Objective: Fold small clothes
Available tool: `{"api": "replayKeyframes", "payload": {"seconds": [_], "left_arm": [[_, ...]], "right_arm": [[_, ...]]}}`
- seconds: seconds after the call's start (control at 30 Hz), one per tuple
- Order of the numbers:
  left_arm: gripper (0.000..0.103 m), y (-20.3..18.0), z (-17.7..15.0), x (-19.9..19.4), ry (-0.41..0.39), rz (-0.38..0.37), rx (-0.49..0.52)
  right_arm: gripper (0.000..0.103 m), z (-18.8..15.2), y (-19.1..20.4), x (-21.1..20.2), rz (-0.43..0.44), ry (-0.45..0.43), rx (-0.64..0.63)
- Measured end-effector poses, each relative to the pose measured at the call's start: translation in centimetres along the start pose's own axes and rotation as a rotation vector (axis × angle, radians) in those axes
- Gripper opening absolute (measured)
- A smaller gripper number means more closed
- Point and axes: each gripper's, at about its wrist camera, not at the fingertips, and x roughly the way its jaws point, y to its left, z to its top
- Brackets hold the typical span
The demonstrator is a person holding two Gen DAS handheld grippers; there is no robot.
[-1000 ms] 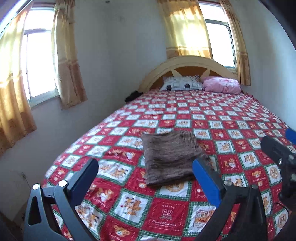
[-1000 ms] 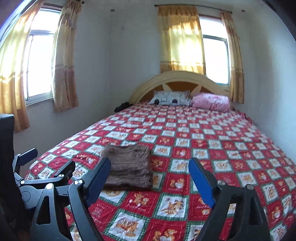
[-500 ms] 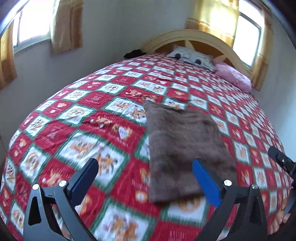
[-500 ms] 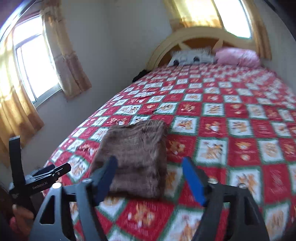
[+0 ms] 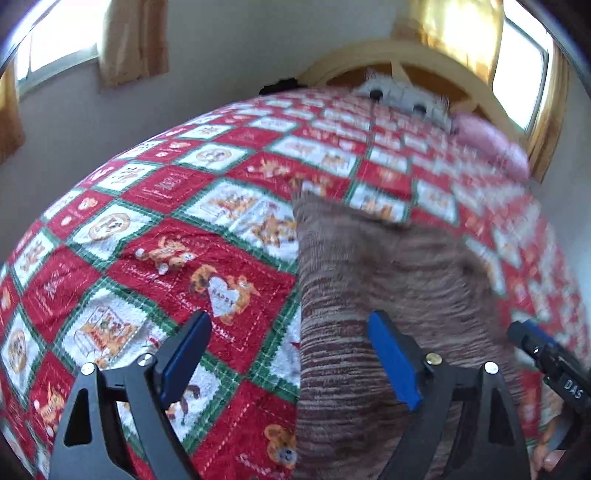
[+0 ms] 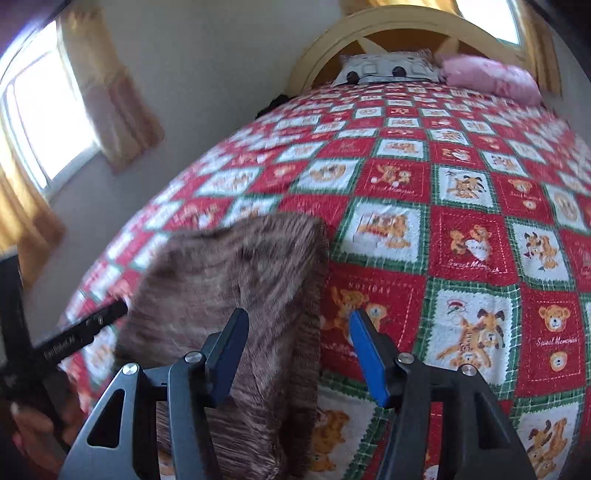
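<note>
A brown fuzzy knit garment lies folded flat on the red patchwork bedspread. My left gripper is open and hovers over the garment's left edge, with its right finger above the cloth. In the right wrist view the garment lies at lower left. My right gripper is open and straddles the garment's right edge, left finger over the cloth. Neither gripper holds anything.
A grey cat-face pillow and a pink pillow lie against the yellow headboard. A wall with curtained windows runs close along the bed's left side. The other gripper shows at each view's edge.
Both grippers have dropped down and moved in toward the garment, which now fills much more of each view. Both remain open.
</note>
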Motion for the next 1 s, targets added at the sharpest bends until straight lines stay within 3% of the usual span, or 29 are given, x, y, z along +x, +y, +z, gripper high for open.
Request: {"api": "replayKeyframes", "payload": {"seconds": [0.03, 0.07, 0.13, 0.23, 0.37, 0.47, 0.53, 0.6, 0.67, 0.77, 1.0], "left_arm": [[0.089, 0.0, 0.2, 0.7, 0.021, -0.009, -0.002], [0.089, -0.1, 0.2, 1.4, 0.041, -0.019, -0.010], [0.090, 0.1, 0.0, 2.6, 0.084, -0.004, -0.030], [0.094, 0.3, -0.6, 2.4, 0.064, 0.005, -0.056], [0.093, -0.2, -1.2, 0.4, 0.043, 0.034, -0.002], [0.093, -0.3, -1.9, -2.1, 0.009, 0.044, 0.040], [0.093, -0.6, -2.7, -3.6, -0.031, 0.054, 0.070], [0.093, -1.2, -3.7, -4.8, -0.053, 0.065, 0.096], [0.093, -2.1, -4.8, -5.7, -0.065, 0.076, 0.132], [0.093, -3.0, -6.4, -6.8, -0.072, 0.091, 0.165], [0.093, -3.7, -9.5, -9.1, -0.035, 0.057, 0.180]], "right_arm": [[0.054, 0.0, 0.2, 0.7, -0.014, 0.023, -0.007], [0.036, 0.1, 0.3, 1.9, -0.008, 0.068, -0.008], [0.021, 0.7, 0.2, 3.7, 0.038, 0.125, 0.025], [0.021, 2.5, -0.1, 5.6, 0.030, 0.128, 0.039], [0.021, 3.3, -1.2, 6.2, 0.062, 0.141, 0.101], [0.023, 2.4, -1.1, 2.5, -0.004, 0.055, 0.087], [0.023, 1.0, -0.9, -1.3, 0.004, -0.031, 0.106], [0.034, -0.3, -0.6, -3.9, 0.034, -0.059, 0.135], [0.077, -2.2, 0.3, -6.4, 0.049, -0.090, 0.158], [0.081, -4.7, 2.1, -8.7, 0.029, -0.145, 0.134], [0.081, -10.2, 4.4, -10.1, -0.056, -0.096, 0.086]]}}
